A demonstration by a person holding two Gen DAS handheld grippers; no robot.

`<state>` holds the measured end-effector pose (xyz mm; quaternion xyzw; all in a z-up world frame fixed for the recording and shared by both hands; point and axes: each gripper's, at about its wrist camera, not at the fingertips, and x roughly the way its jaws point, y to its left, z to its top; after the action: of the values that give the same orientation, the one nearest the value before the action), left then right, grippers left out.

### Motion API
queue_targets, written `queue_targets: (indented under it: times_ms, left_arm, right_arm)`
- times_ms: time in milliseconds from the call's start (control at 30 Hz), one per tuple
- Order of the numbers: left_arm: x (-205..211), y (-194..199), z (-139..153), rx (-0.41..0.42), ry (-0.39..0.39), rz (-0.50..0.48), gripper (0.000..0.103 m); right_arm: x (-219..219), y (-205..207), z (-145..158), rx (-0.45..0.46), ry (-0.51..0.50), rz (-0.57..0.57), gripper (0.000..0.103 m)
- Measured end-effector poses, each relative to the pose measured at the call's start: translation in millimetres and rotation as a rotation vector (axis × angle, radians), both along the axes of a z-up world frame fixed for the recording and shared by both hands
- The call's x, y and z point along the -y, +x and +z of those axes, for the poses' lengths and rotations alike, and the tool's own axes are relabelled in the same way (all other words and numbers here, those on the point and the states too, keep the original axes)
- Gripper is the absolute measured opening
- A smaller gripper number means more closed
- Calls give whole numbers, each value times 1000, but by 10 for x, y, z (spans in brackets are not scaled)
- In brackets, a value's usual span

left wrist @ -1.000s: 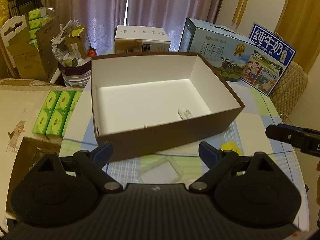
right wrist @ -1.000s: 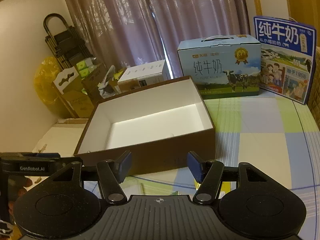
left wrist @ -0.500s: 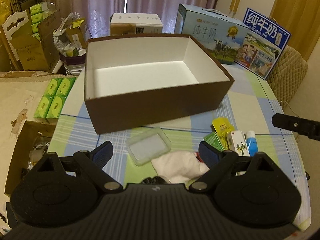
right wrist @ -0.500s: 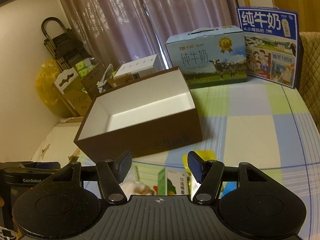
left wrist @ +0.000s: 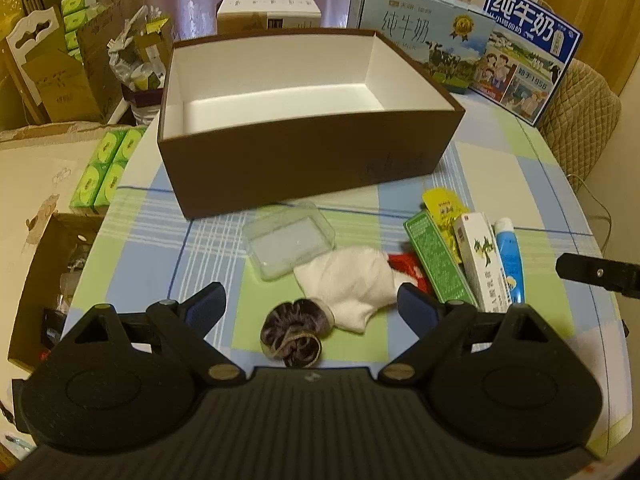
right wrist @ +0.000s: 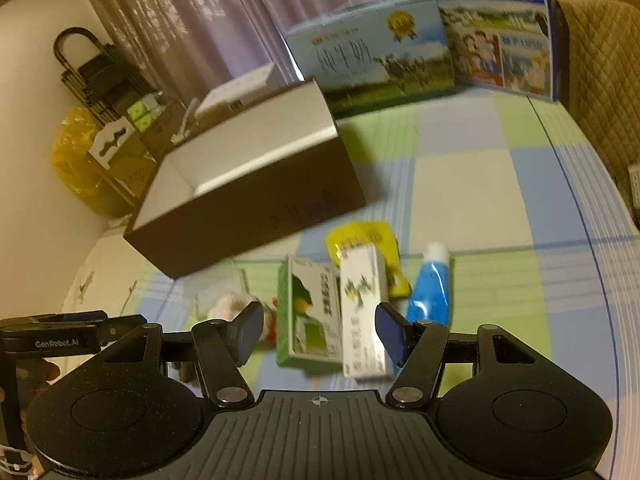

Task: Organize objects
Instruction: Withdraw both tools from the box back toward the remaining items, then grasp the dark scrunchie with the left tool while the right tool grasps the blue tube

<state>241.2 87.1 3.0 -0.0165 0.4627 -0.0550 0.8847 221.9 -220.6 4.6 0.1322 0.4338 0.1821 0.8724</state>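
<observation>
Left wrist view: the left gripper (left wrist: 312, 308) hangs w/ jaws spread wide and nothing between the pads, above a checked tablecloth (left wrist: 480, 168). Directly under the gap lie a dark purple scrunchie (left wrist: 291, 338) and a white sock (left wrist: 352, 280), touching. A clear plastic tray (left wrist: 289, 240) sits just beyond the sock, near the front wall of an open brown box (left wrist: 304, 172) w/ white interior; nothing shows on the visible part of its floor. To the right: a green carton (left wrist: 436, 258), a yellow sachet (left wrist: 442, 206) partly under it, a white carton (left wrist: 480, 264) and a blue tube (left wrist: 509, 258), packed side by side. The tip of the right gripper (left wrist: 598, 274) pokes in at the right edge. Two milk cartons (left wrist: 420, 36) stand behind the box. Right wrist view (blurred): the right gripper (right wrist: 319, 334) has jaws about half apart, gripping nothing; the green and white cartons lie on the cloth beyond the gap, the tube just right of them, brown box at upper left.
</observation>
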Motion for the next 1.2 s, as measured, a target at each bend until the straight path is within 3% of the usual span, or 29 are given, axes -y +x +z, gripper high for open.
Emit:
queue_targets:
  times_ms: [533, 967, 1200]
  left_arm:
    - [56, -49, -237, -42, 7, 2, 90]
    - [-60, 19, -448, -57, 42, 59, 90]
    - [-155, 91, -551, -71, 57, 88, 90]
  right_arm:
    - [213, 58, -341, -58, -82, -64, 59]
    - [237, 420, -778, -70, -198, -86, 58]
    - [125, 623, -976, -52, -260, -52, 52]
